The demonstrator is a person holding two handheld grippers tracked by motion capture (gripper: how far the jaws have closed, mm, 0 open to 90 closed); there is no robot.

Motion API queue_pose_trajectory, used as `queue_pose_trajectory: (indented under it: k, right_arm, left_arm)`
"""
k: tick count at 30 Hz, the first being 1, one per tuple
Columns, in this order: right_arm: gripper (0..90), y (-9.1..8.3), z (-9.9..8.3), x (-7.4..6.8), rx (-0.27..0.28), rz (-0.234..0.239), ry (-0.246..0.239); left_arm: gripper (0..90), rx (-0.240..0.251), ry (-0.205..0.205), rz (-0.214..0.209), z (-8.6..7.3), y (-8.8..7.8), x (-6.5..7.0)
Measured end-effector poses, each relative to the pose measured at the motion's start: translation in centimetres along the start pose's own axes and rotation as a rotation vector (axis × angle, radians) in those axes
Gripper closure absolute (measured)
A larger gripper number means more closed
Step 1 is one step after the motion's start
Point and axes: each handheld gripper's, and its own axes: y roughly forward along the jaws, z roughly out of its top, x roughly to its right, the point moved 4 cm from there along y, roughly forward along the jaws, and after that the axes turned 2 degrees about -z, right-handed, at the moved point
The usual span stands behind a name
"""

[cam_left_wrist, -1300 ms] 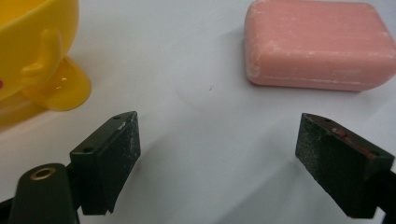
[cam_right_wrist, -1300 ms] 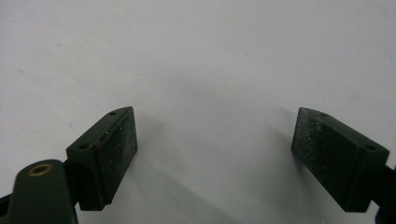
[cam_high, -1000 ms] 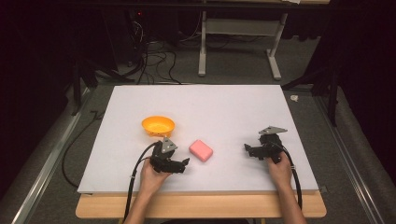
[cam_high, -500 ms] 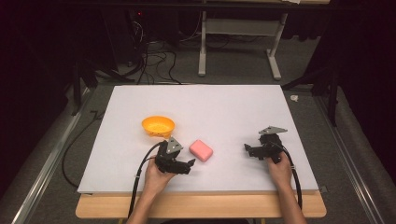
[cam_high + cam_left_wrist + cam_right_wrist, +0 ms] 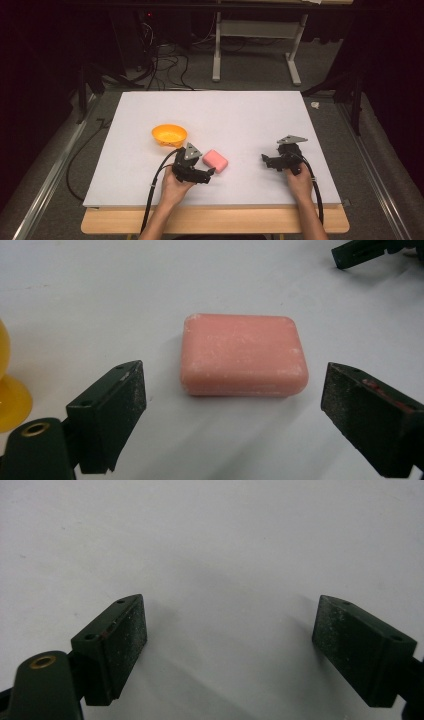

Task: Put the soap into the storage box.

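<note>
A pink bar of soap (image 5: pixel 215 160) lies flat on the white table top (image 5: pixel 240 120), right of an orange bowl (image 5: pixel 169 135). My left gripper (image 5: pixel 209 173) stands open just left of and in front of the soap. In the left gripper view the soap (image 5: pixel 243 355) lies a little beyond the gap between the two jaws, untouched, and my left gripper (image 5: pixel 245 415) is wide apart. My right gripper (image 5: pixel 265 159) rests open at the right of the table, with only bare white surface between its jaws (image 5: pixel 235 640).
The orange bowl's edge (image 5: pixel 10 385) shows at the left of the left gripper view, and the other gripper's jaw tip (image 5: pixel 360 252) at its top right. Beyond the table are a metal stand (image 5: pixel 255 45), cables and dark floor.
My left gripper has moved right and slightly forward, closer to the pink soap. The right gripper and hand have stayed where they were.
</note>
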Motion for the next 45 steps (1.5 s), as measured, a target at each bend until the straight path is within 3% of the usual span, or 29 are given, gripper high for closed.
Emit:
queue_pose_trajectory:
  k: [13,22,45]
  right_arm:
    - [14.9,0.0,0.0,0.0,0.001,0.0,-0.001]
    - [14.9,0.0,0.0,0.0,0.001,0.0,-0.001]
    - [14.9,0.0,0.0,0.0,0.001,0.0,0.001]
  left_arm:
    - [9.6,-0.014,-0.003,-0.023,1.3,1.4,0.6]
    - [9.4,-0.036,-0.017,-0.012,1.7,2.8,0.5]
    - [8.7,-0.101,-0.007,0.023,0.6,5.4,0.5]
